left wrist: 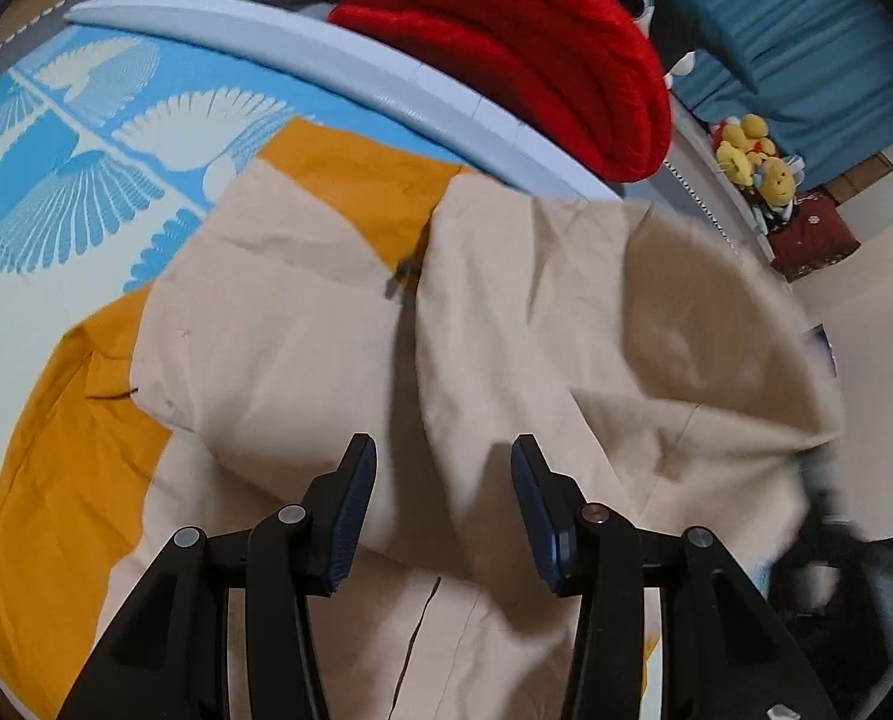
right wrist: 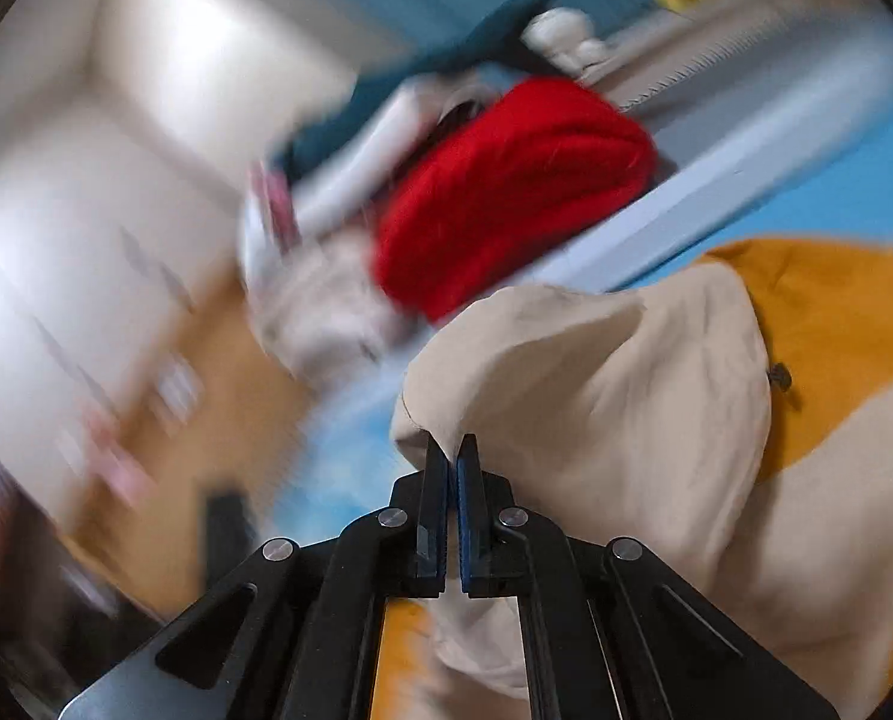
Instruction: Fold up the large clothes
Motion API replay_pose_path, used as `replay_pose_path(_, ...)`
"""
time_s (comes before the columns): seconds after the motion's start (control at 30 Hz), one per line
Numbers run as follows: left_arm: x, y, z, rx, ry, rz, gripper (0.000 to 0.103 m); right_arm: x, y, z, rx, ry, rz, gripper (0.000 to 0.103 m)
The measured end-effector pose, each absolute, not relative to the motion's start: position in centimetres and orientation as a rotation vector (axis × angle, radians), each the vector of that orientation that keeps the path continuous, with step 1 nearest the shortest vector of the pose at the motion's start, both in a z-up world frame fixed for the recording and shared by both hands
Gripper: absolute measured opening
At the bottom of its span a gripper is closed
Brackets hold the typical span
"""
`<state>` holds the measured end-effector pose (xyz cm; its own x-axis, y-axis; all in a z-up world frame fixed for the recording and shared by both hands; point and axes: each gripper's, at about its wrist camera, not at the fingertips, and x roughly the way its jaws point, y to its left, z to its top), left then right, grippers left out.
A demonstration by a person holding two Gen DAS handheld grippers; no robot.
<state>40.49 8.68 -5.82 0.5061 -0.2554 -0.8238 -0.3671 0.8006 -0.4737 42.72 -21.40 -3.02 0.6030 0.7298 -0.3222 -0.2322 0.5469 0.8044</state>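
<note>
Black linkage arms of the left gripper [left wrist: 443, 483] fill the bottom of its own view, cut off by the lower edge; the blue ribbed pads stand apart with nothing pressed between them, so this gripper is released. Between and beyond them lies the beige-and-mustard garment [left wrist: 338, 324], spread over a blue and white mat [left wrist: 86, 138] printed with fan-shaped bird figures. Its right-hand portion is lifted, blurred and runs into a dark smeared shape at the frame edge that cannot be identified.

From the right wrist, most of the background is motion-blurred: pale cupboards, a tan floor and small scattered items are not legible. Right gripper [right wrist: 451, 450] jaws are clenched, pads nearly touching, and a pinch of beige cloth sits at the tips, gathered into a rounded hump just above them. How far the fabric reaches down between the pads is hidden.

Garment fabric is thin, matte and woven, creased in soft folds, with mustard panels at the sides and a small dark fastener at the centre seam. Behind it runs a pale blue raised edge [left wrist: 302, 48]. A chunky red knit [left wrist: 524, 54], thick-ribbed and folded, rests on that edge. Yellow plush toys [left wrist: 752, 156] sit farther back, small and indistinct.
</note>
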Motion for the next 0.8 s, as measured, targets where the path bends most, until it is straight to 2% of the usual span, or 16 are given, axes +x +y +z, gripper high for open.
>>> replay_pose_path(0.07,40.7,8.4,-6.4,-0.663,1.078,0.070,0.043,43.0,-24.0,-6.3,0.902,0.783,0.475,0.003)
replay_pose_path(0.17,40.9,7.8,-7.6,-0.642,1.127,0.075,0.043,43.6,-26.7,-13.3,0.827,1.106,0.099,0.003)
replay_pose_path(0.27,41.1,7.5,-8.5,-0.645,1.168,0.069,0.043,43.0,-28.6,-18.0,0.890,1.258,-0.007,0.006)
replay_pose_path(0.37,40.9,7.6,-8.8,-0.647,1.178,0.084,0.043,43.6,-27.5,-16.9,0.781,1.271,0.029,0.017)
replay_pose_path(0.43,40.8,7.7,-8.9,-0.649,1.177,0.086,0.043,43.7,-26.7,-15.3,0.693,1.261,0.021,0.037)
replay_pose_path(0.47,40.8,7.8,-9.0,-0.652,1.178,0.085,0.043,43.6,-26.6,-14.5,0.676,1.248,0.009,0.040)
replay_pose_path(0.7,41.0,5.5,-8.7,-0.602,1.166,0.013,0.043,43.1,-25.4,-8.2,0.502,1.018,0.018,0.044)
replay_pose_path(0.8,41.2,3.1,-8.8,-0.550,1.174,-0.082,0.043,44.5,-23.8,-8.6,0.513,1.035,0.186,0.044)
